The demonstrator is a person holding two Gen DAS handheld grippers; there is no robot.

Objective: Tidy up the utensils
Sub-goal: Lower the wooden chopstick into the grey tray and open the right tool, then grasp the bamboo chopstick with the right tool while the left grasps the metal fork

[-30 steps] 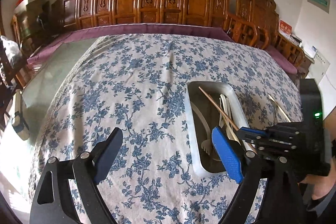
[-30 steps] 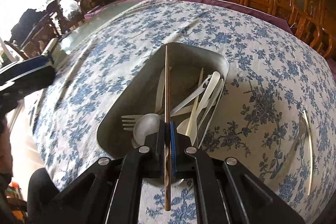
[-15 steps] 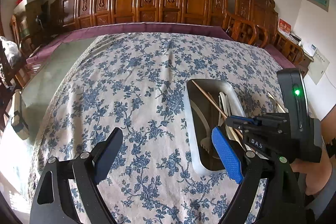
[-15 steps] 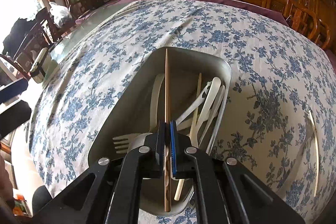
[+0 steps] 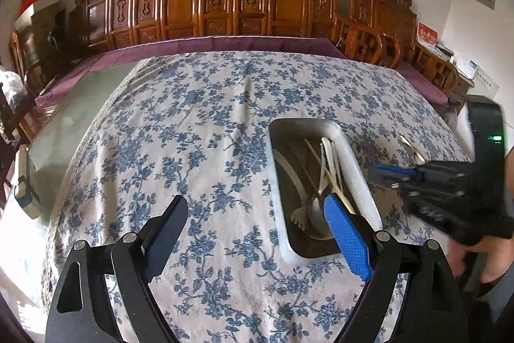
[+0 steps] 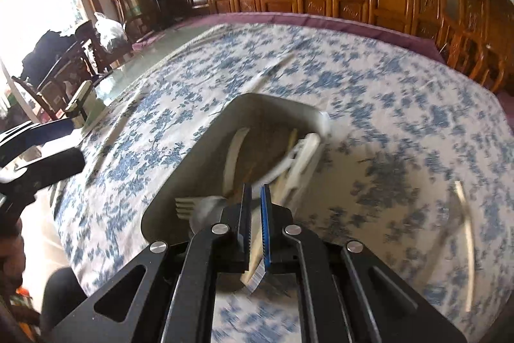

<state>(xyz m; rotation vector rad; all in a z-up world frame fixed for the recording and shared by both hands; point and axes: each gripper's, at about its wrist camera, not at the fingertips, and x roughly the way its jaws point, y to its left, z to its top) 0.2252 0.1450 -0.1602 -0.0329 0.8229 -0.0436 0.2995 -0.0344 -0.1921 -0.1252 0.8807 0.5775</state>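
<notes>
The left gripper (image 5: 253, 233) tilts down over the tablecloth (image 5: 199, 124), jaws wide apart, empty. The metal tray (image 6: 192, 169) of utensils lies just ahead of the right gripper (image 6: 256, 214), whose jaws have just parted slightly, nothing clamped; the chopstick (image 5: 324, 169) rests in the tray.

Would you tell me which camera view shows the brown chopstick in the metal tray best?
The left wrist view: the brown chopstick lies sharp and diagonal in the metal tray. In the blurred right wrist view only a faint brown streak shows.
</notes>
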